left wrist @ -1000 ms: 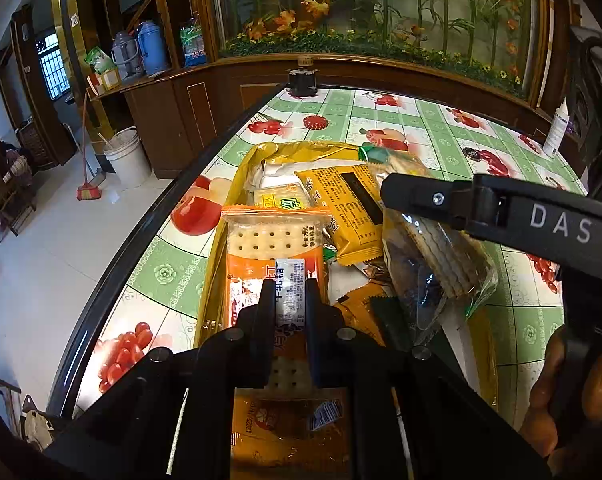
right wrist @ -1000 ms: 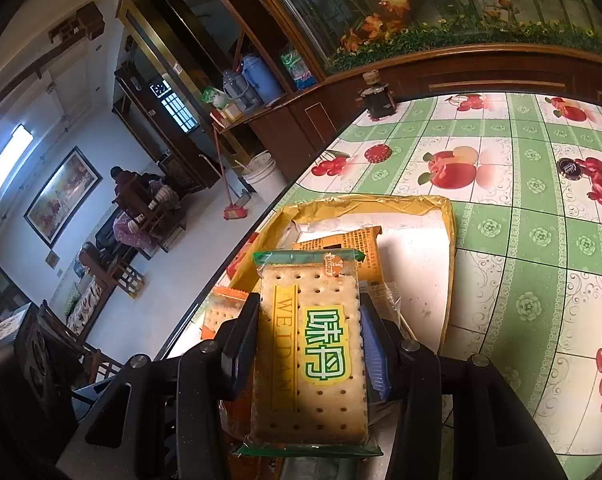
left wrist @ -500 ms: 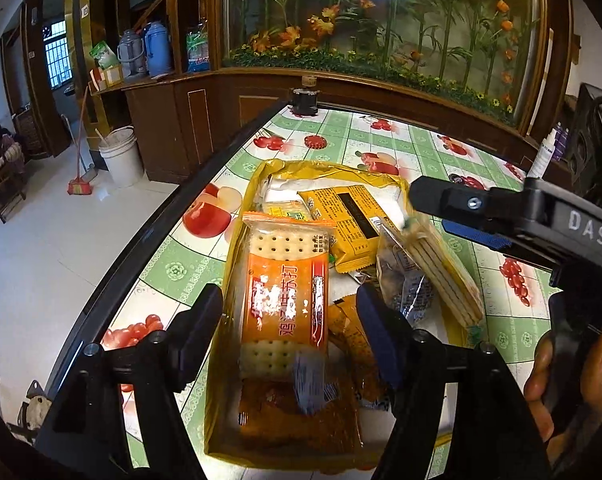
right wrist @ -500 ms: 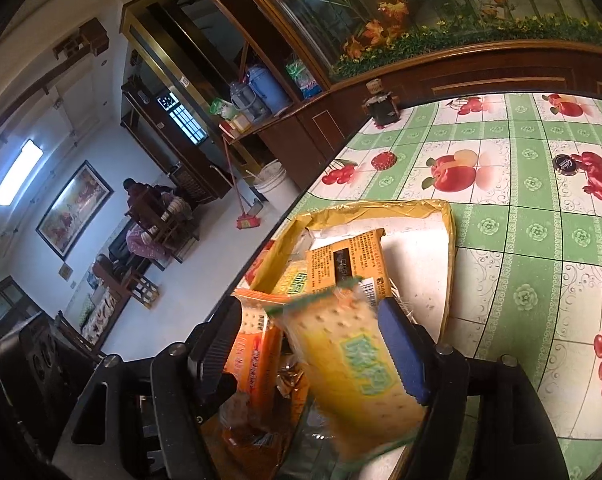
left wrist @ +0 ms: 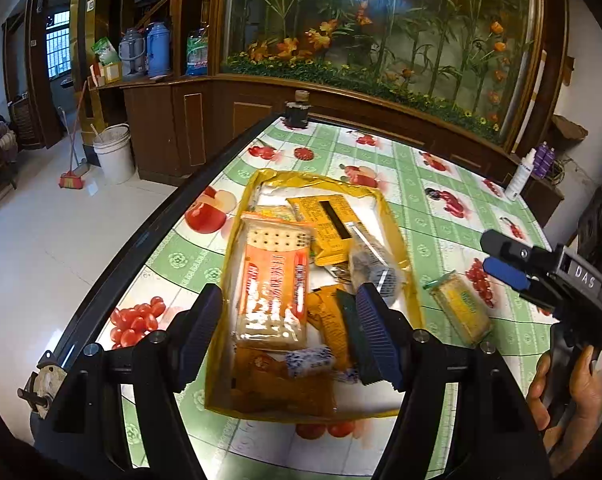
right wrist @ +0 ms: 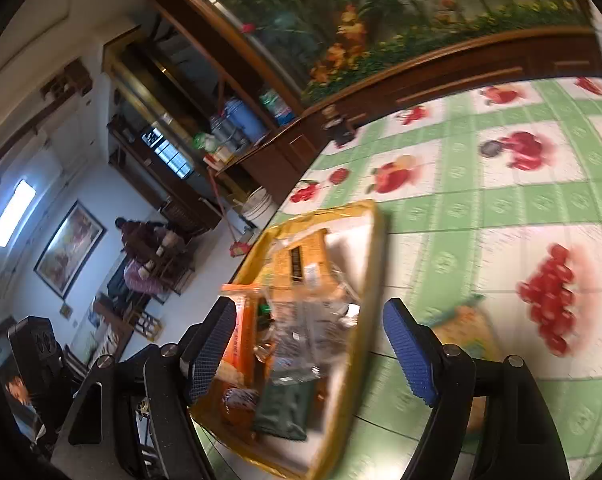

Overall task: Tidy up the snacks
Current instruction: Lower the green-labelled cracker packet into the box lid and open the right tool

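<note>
A yellow tray on the table holds several snack packs. An orange cracker pack lies flat in its left half, beside a yellow pack and a clear pack. My left gripper is open and empty just above the tray's near end. A green-and-yellow cracker pack lies on the cloth right of the tray; it also shows blurred in the right wrist view. My right gripper is open and empty above the tray's right rim; it shows at the right of the left wrist view.
The table has a green fruit-print cloth and a dark left edge over the floor. A dark jar stands at the far end, a white bottle at the far right. A wooden cabinet with flowers lies behind.
Both grippers opened and pulled back. The orange cracker pack was let go into the tray. The green-and-yellow pack was let go and now lies on the cloth right of the tray.
</note>
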